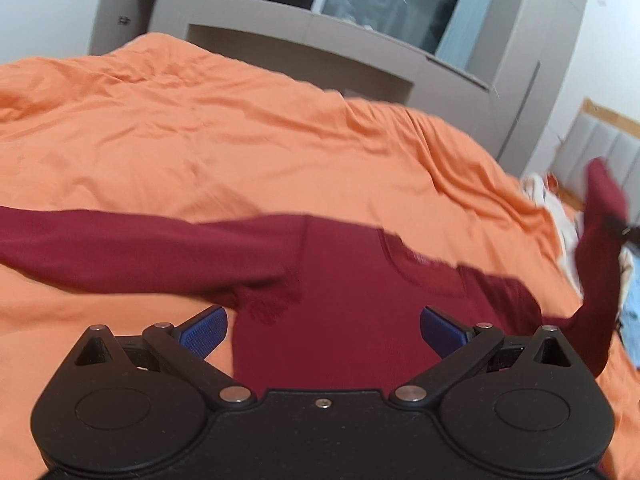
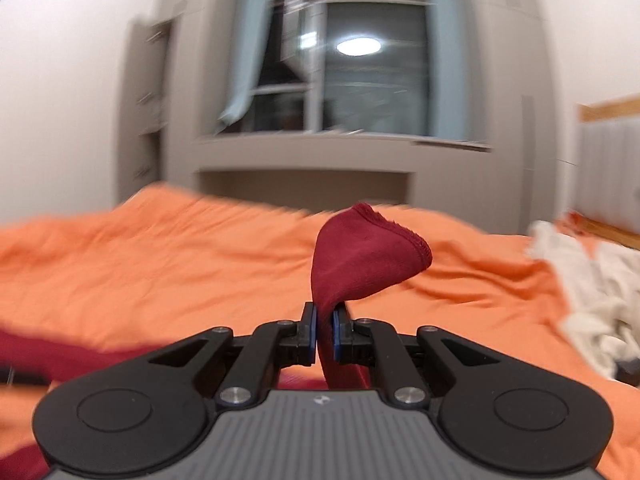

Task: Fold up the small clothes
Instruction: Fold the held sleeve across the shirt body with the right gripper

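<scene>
A dark red long-sleeved shirt (image 1: 340,280) lies on the orange bed cover (image 1: 200,140). Its left sleeve (image 1: 120,248) is stretched out flat to the left. My left gripper (image 1: 324,330) is open just above the shirt's body, its blue pads (image 1: 206,330) spread wide and holding nothing. My right gripper (image 2: 325,330) is shut on the end of the right sleeve (image 2: 360,256), whose cuff sticks up above the fingers. In the left wrist view that sleeve (image 1: 600,248) is lifted off the bed at the far right.
A heap of white clothes (image 2: 592,288) lies on the bed's right side, by a padded headboard (image 2: 608,168). A grey window unit with shelves (image 2: 320,152) stands behind the bed. Light blue cloth (image 1: 634,312) shows at the right edge.
</scene>
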The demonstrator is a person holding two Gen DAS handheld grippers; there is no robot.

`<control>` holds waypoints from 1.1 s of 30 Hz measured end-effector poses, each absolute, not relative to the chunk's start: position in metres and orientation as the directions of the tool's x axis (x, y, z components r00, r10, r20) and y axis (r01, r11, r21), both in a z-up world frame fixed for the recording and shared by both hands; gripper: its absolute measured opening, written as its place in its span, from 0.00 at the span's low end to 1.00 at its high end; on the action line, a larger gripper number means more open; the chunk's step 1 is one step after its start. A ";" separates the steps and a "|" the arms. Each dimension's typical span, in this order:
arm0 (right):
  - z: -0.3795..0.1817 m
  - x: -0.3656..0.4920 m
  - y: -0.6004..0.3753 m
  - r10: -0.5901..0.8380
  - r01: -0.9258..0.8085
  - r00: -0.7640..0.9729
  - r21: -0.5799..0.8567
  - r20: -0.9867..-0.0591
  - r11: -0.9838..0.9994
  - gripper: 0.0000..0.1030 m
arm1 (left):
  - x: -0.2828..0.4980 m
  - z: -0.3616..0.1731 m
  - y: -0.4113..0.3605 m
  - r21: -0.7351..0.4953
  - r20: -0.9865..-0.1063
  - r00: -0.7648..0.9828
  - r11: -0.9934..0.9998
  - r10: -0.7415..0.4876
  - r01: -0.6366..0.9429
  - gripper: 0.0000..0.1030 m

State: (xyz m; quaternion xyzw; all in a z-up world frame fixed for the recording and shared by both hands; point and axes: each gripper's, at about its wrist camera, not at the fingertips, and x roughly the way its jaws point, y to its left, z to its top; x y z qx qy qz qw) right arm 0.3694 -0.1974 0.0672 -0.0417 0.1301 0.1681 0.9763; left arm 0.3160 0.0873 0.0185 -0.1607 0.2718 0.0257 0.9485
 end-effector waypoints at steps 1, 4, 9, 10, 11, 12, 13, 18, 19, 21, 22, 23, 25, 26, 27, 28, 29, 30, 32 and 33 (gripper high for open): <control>0.061 0.364 -0.182 0.330 -0.366 0.901 -0.082 -0.282 0.927 0.09 | 0.316 0.021 0.091 -0.301 -0.515 0.856 0.943 -0.036 -0.142 0.99; 0.034 0.349 -0.133 0.354 -0.452 0.871 -0.276 -0.340 0.848 0.08 | 0.314 0.026 0.100 -0.326 -0.492 0.870 0.932 -0.024 -0.159 0.99; -0.013 0.318 -0.082 0.330 -0.504 0.861 -0.571 -0.387 0.648 0.08 | 0.313 0.029 0.110 -0.353 -0.482 0.876 0.916 -0.002 -0.192 0.99; -0.019 0.313 -0.077 0.329 -0.503 0.864 -0.608 -0.382 0.614 0.08 | 0.313 0.029 0.111 -0.358 -0.482 0.876 0.913 -0.001 -0.196 0.99; -0.024 0.308 -0.071 0.332 -0.506 0.863 -0.637 -0.381 0.582 0.08 | 0.313 0.028 0.112 -0.361 -0.483 0.876 0.911 0.000 -0.199 0.99; -0.028 0.303 -0.069 0.336 -0.511 0.859 -0.662 -0.386 0.548 0.08 | 0.314 0.028 0.114 -0.362 -0.484 0.875 0.910 0.000 -0.201 0.99; -0.036 0.293 -0.057 0.338 -0.512 0.858 -0.678 -0.386 0.527 0.08 | 0.314 0.028 0.114 -0.362 -0.485 0.875 0.910 0.001 -0.202 0.99; -0.050 0.278 -0.047 0.355 -0.558 0.828 -0.703 -0.435 0.440 0.21 | 0.317 0.023 0.112 -0.349 -0.496 0.868 0.916 0.000 -0.199 0.99; -0.051 0.274 -0.049 0.361 -0.566 0.822 -0.701 -0.440 0.434 0.33 | 0.317 0.021 0.112 -0.347 -0.499 0.867 0.917 -0.002 -0.197 0.99; -0.047 0.264 -0.057 0.368 -0.561 0.825 -0.702 -0.429 0.439 0.51 | 0.321 0.018 0.111 -0.348 -0.504 0.863 0.918 -0.012 -0.191 0.99; -0.043 0.258 -0.066 0.368 -0.555 0.829 -0.700 -0.421 0.450 0.61 | 0.323 0.015 0.111 -0.352 -0.506 0.862 0.918 -0.021 -0.184 0.99; -0.039 0.254 -0.073 0.367 -0.551 0.832 -0.693 -0.416 0.465 0.64 | 0.325 0.013 0.110 -0.354 -0.509 0.860 0.918 -0.031 -0.176 0.99; -0.027 0.247 -0.092 0.359 -0.545 0.838 -0.666 -0.411 0.509 0.75 | 0.329 0.010 0.110 -0.354 -0.519 0.854 0.920 -0.044 -0.167 0.99; -0.023 0.244 -0.103 0.347 -0.533 0.846 -0.654 -0.404 0.537 0.78 | 0.331 0.008 0.109 -0.349 -0.526 0.849 0.923 -0.048 -0.164 0.99; -0.019 0.243 -0.115 0.328 -0.514 0.858 -0.645 -0.396 0.565 0.83 | 0.333 0.006 0.108 -0.340 -0.533 0.845 0.926 -0.048 -0.162 0.99; -0.016 0.242 -0.124 0.306 -0.492 0.870 -0.638 -0.388 0.592 0.86 | 0.335 0.003 0.106 -0.327 -0.543 0.839 0.931 -0.044 -0.162 0.99; -0.014 0.241 -0.136 0.277 -0.464 0.884 -0.630 -0.378 0.623 0.86 | 0.337 0.001 0.105 -0.314 -0.552 0.833 0.935 -0.040 -0.163 0.99; -0.012 0.244 -0.149 0.240 -0.433 0.896 -0.616 -0.373 0.658 0.87 | 0.340 -0.002 0.102 -0.300 -0.566 0.824 0.940 -0.037 -0.164 0.99; -0.011 0.252 -0.176 0.160 -0.371 0.908 -0.569 -0.387 0.734 0.87 | 0.347 -0.009 0.098 -0.261 -0.606 0.795 0.950 -0.024 -0.170 0.99; -0.011 0.258 -0.191 0.119 -0.337 0.906 -0.525 -0.405 0.781 0.87 | 0.350 -0.013 0.095 -0.234 -0.630 0.776 0.956 -0.012 -0.176 0.99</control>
